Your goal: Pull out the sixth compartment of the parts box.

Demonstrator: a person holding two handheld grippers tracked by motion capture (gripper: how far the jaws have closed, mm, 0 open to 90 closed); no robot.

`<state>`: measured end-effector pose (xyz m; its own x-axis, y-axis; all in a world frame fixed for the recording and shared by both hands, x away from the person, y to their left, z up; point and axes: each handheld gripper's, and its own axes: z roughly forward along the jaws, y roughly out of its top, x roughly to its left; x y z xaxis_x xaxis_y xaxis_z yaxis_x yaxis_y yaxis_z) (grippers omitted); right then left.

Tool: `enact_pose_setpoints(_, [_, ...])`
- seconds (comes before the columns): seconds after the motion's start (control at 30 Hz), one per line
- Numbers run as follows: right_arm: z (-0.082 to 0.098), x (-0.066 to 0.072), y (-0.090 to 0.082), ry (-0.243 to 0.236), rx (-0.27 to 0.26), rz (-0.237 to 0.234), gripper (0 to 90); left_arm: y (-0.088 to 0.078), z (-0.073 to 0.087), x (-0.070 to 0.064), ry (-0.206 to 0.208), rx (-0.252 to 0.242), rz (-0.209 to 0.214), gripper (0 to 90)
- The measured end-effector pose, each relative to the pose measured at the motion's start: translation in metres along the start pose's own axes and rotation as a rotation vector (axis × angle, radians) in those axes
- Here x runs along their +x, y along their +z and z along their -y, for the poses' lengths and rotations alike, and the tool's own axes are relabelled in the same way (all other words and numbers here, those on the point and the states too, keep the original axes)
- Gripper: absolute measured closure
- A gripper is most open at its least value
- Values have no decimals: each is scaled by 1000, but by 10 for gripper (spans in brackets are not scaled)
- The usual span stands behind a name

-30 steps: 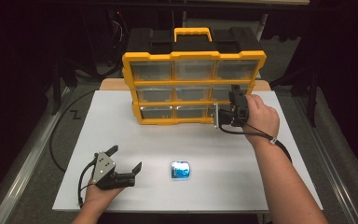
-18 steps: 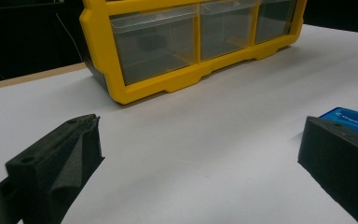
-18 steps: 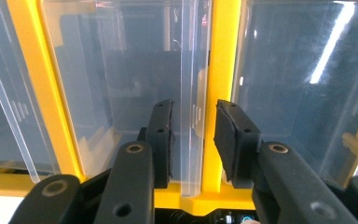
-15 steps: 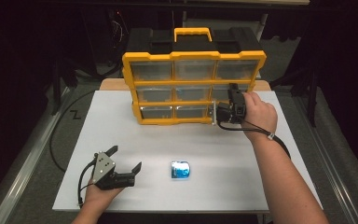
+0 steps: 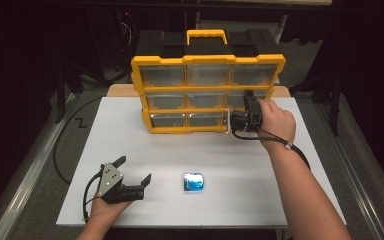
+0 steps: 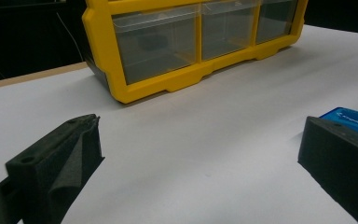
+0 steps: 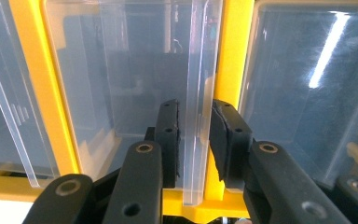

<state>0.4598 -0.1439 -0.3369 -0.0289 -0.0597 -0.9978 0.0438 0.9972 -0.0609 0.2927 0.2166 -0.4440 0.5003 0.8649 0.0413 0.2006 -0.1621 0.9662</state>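
A yellow drawer cabinet (image 5: 207, 88) with clear drawers stands at the back of the white table (image 5: 280, 200). My right gripper (image 5: 228, 121), turned on its side, is at the lower right drawer. In the right gripper view the drawer's clear handle lip (image 7: 198, 93) stands between the pads (image 7: 170, 140) of the right gripper (image 7: 195, 116). The jaws have just been closing around it, with a thin gap still showing. My left gripper (image 5: 134, 169) rests open on the table at the front left, with nothing between its jaws (image 6: 200, 130). A blue packet (image 5: 193, 181) lies to its right.
The cabinet's black body and yellow carry handle (image 5: 207, 35) rise behind its front. The table's edges drop to a dark floor with cables (image 5: 60, 145) at the left. The blue packet (image 6: 354, 119) sits just behind the left gripper's right jaw.
The right hand has edged slightly left toward the cabinet's lower right drawer. The left gripper and the blue packet have not moved.
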Motion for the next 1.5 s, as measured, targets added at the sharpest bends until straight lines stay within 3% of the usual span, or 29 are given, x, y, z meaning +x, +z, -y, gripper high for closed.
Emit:
enact_pose_setpoints(0.3, [-1, 0, 1, 8, 1, 16, 798, 0, 0, 0, -3, -1, 0, 4])
enact_pose_setpoints(0.9, [0, -2, -6, 12, 3, -2, 805, -1, -1, 0, -1, -8, -2, 4])
enact_pose_setpoints(1.5, [5, -1, -37, 13, -12, -8, 804, -1, -1, 0, 1, -12, -1, 4])
